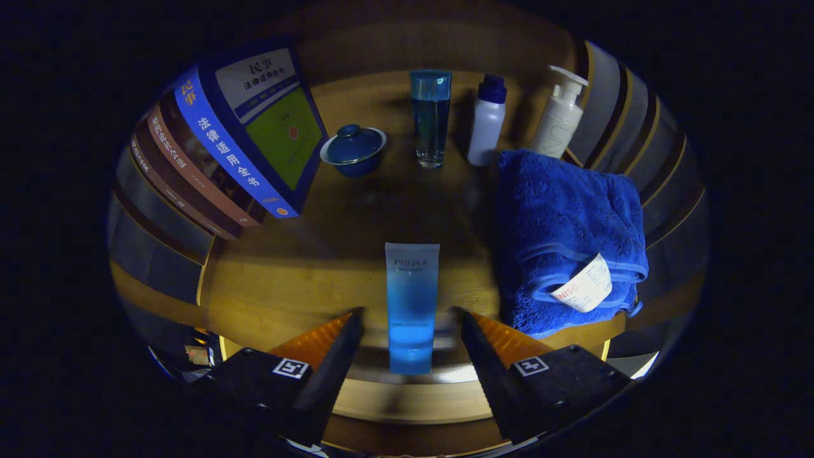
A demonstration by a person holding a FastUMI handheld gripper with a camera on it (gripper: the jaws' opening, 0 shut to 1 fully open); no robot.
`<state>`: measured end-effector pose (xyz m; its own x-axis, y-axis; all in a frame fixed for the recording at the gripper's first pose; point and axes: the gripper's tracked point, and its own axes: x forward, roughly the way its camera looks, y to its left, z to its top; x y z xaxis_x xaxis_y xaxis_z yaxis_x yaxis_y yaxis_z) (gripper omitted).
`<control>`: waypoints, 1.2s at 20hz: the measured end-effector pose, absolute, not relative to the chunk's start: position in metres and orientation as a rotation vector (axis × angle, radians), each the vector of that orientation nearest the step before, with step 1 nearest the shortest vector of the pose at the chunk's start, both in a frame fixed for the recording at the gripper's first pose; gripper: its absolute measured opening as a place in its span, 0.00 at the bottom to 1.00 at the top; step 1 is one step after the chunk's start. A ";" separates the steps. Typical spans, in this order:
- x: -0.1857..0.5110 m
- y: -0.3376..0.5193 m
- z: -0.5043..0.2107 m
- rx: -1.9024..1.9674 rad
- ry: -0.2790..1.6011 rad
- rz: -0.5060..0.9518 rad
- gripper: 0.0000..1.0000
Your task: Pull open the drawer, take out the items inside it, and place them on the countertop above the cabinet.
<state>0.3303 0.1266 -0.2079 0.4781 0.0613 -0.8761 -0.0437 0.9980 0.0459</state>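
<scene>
Gripper view shows us the hand-held gripper (pixel 407 318) with its two fingers spread wide apart. Between the fingers stands a blue tube (pixel 412 305). It stands upright on its cap at the front edge of the worktop (pixel 286 280). We see a gap on each side of the tube, so the fingers do not press on it. The hand-held gripper holds nothing.

The worktop is brown wood. Its near rim curves just ahead of the fingers, under the tube.

Just beyond the right finger lies a folded blue towel (pixel 566 235). A white tag (pixel 585 286) hangs from its near edge. The towel is near the tube but does not touch it.

Far beyond the fingers, at the back of the worktop, four things stand in a row. From left to right we see a small blue bowl with a lid (pixel 353 149), a tall clear bottle (pixel 430 117) with blue liquid, a white bottle with a dark blue cap (pixel 487 127), and a white pump bottle (pixel 559 121). The pump bottle stands right behind the towel, and the towel hides its base.

Beyond the left finger, off to the left side, a few books (pixel 222 152) lean in a row. The front one has a blue and green cover. The bowl sits just to the right of the books.

We cannot see the drawer from here.
</scene>
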 end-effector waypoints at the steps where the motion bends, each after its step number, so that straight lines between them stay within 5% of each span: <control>1: 0.330 0.128 -0.205 0.023 1.053 0.062 1.00; 11: 0.311 0.124 -0.146 0.045 0.760 0.036 1.00; 24: 0.189 0.138 -0.030 -0.001 0.192 0.038 1.00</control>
<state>0.1894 0.1377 -0.0296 0.9809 0.0374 -0.1908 -0.0376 0.9993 0.0025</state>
